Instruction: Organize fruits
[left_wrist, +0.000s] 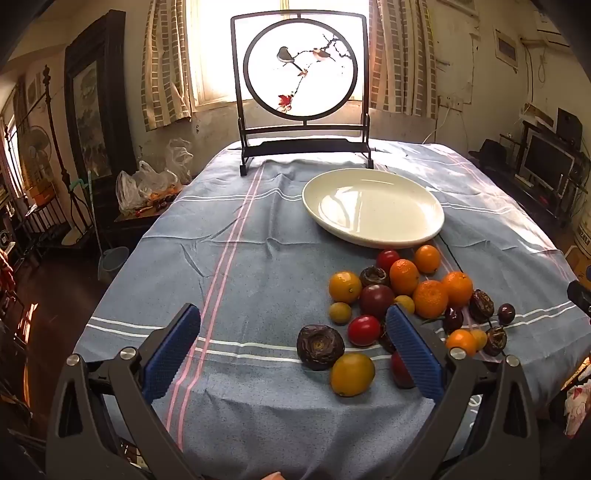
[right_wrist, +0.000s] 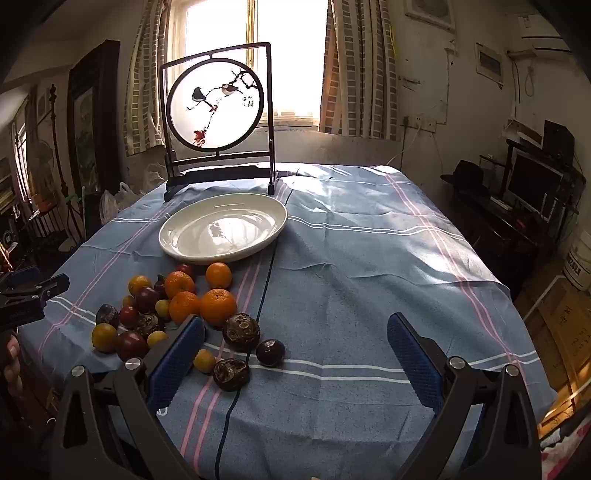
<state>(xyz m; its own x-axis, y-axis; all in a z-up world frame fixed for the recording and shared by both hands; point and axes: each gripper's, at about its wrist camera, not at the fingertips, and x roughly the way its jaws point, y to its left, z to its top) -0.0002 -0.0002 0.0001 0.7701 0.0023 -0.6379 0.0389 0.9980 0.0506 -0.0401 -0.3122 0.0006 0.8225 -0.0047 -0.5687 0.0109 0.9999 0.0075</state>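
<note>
Fruits: heaped loose on the cloth, just in front of the plate.
Plate: bare.
Left gripper: spread wide, holding nothing.
Right gripper: spread wide, holding nothing.

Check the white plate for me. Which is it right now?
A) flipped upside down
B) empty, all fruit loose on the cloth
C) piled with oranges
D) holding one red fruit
B: the white plate sits upright and bare, with the fruit clustered on the cloth in front of it.
</note>
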